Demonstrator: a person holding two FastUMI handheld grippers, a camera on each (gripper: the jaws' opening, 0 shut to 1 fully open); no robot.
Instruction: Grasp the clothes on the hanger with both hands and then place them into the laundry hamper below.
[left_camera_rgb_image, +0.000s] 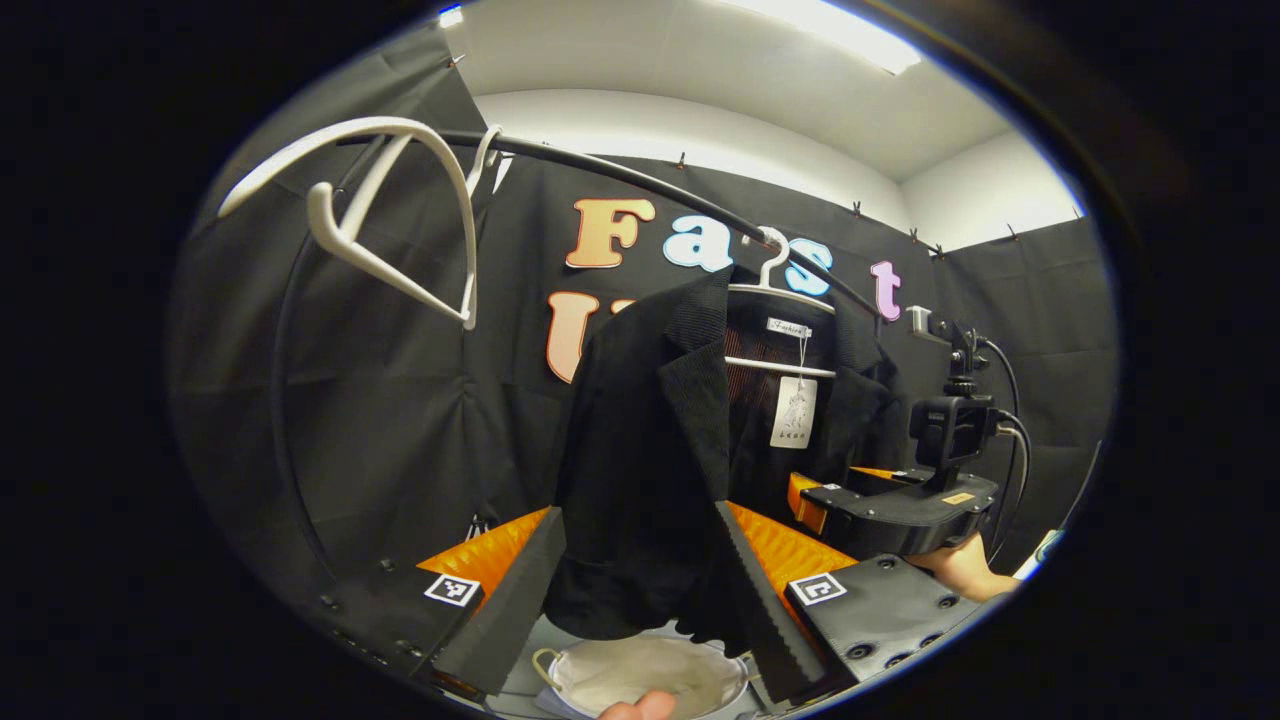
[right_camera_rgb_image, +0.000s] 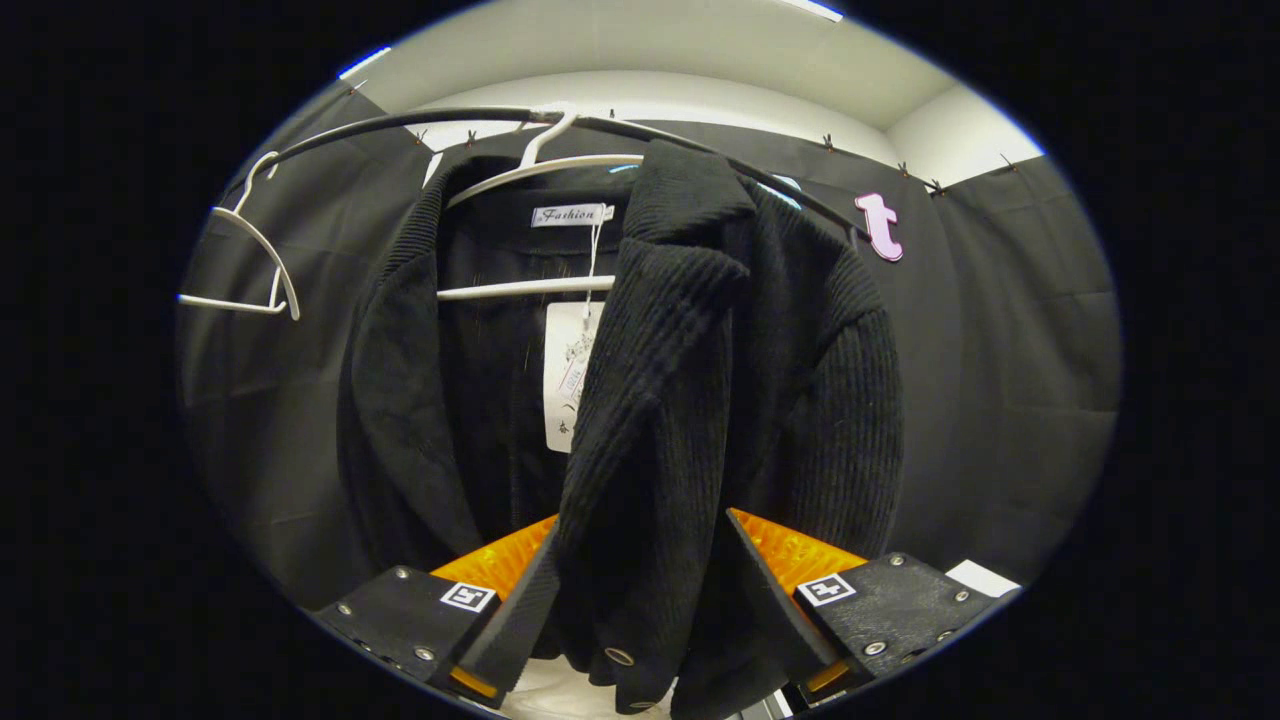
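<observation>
A black corduroy jacket (left_camera_rgb_image: 650, 440) hangs on a white hanger (left_camera_rgb_image: 775, 295) from the black rail (left_camera_rgb_image: 620, 175). My left gripper (left_camera_rgb_image: 637, 510) is open, its fingers standing either side of the jacket's lower left front. The right gripper (left_camera_rgb_image: 845, 487), held by a hand (left_camera_rgb_image: 965, 568), reaches in at the jacket's other side. In the right gripper view the jacket (right_camera_rgb_image: 660, 400) is close up, and my right gripper (right_camera_rgb_image: 643, 517) is open around the hanging front panel and lapel. The white laundry hamper (left_camera_rgb_image: 640, 675) sits below the hem.
An empty white hanger (left_camera_rgb_image: 400, 210) hangs tilted on the rail to the left, also seen as the empty hanger (right_camera_rgb_image: 250, 265) in the right gripper view. A paper tag (left_camera_rgb_image: 793, 412) dangles inside the collar. Black cloth walls close the booth behind.
</observation>
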